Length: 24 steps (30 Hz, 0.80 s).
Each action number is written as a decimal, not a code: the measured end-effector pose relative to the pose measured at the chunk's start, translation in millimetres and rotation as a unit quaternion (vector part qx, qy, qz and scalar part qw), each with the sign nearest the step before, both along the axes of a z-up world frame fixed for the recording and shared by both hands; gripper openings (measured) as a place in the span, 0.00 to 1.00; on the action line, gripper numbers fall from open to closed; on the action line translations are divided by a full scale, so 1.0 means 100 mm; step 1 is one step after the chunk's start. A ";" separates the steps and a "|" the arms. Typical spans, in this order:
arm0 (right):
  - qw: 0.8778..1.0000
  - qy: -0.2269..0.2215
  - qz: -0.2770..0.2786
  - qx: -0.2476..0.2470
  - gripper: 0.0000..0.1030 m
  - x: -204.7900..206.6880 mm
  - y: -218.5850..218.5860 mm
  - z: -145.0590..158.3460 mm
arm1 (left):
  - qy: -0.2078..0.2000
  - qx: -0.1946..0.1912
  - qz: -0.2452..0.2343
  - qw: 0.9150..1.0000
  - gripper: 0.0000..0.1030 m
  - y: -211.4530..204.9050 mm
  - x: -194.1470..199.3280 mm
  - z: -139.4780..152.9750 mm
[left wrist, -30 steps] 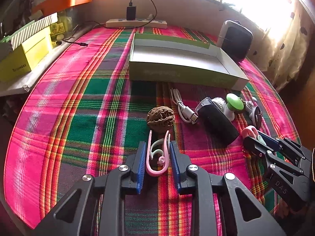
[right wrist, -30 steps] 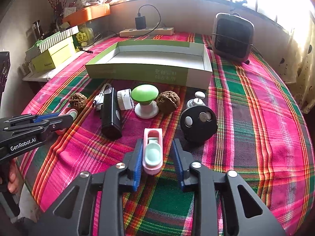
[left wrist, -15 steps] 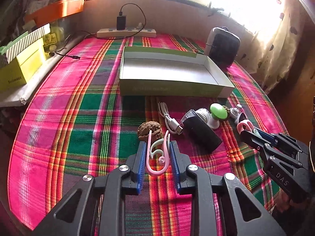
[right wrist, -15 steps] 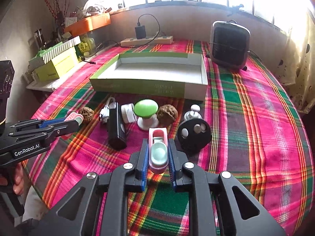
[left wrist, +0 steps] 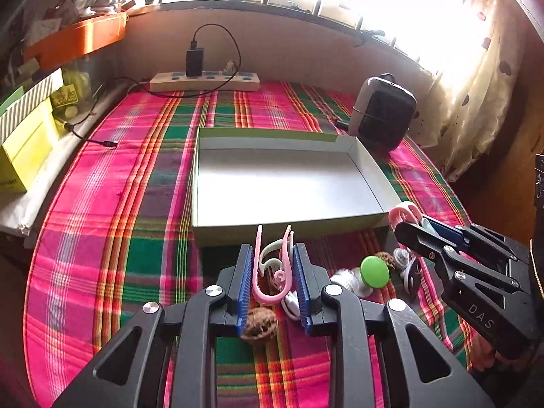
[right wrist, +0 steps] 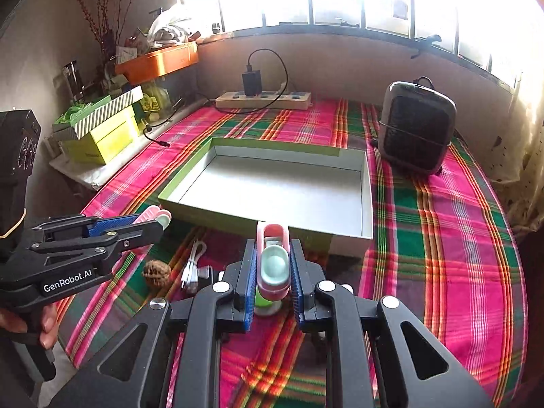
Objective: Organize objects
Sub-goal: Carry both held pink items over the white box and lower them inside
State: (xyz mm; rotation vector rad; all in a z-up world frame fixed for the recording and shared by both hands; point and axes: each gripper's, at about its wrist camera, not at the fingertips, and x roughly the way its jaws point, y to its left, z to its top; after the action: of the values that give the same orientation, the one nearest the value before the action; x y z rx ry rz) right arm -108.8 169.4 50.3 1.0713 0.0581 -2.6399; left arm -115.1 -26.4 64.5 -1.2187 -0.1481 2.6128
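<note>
My left gripper (left wrist: 273, 248) is shut on a pink and mint ear-hook (left wrist: 268, 292), held up off the plaid cloth just short of the front wall of the shallow green box (left wrist: 289, 231). The box's white inside is bare. My right gripper (right wrist: 273, 243) is shut on a pink clip with a mint pad (right wrist: 273, 265), also lifted, near the box's front right corner (right wrist: 350, 238). In the left wrist view the right gripper (left wrist: 403, 226) shows at the right. In the right wrist view the left gripper (right wrist: 156, 226) shows at the left, a hand on its handle.
On the cloth below lie a walnut (left wrist: 258, 321), a white cable (right wrist: 192, 265), a green-topped knob (left wrist: 374, 272) and a black round piece (left wrist: 413, 272). A small heater (right wrist: 416, 132) stands at the back right, a power strip (right wrist: 263, 100) at the back, yellow boxes (right wrist: 102, 139) at the left.
The right jaws have shut on the pink clip. Both grippers have risen from the cloth with their objects and moved toward the green box.
</note>
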 end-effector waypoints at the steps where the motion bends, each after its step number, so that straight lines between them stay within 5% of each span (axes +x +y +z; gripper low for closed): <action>1: 1.000 -0.001 -0.002 0.000 0.18 -0.06 -0.01 0.00 | 0.001 -0.001 0.003 1.000 0.21 -0.01 -0.07 0.01; 24: 0.997 -0.063 -0.035 0.018 0.18 -1.17 -0.01 -0.35 | -0.043 -0.017 0.016 0.999 0.21 -0.02 -1.05 -0.32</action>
State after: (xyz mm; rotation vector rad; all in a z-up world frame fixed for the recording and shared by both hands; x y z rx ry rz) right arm -226.0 168.9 15.4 1.2710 0.0417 -2.6353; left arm -220.1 -28.1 32.9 -1.3510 -0.1397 2.6015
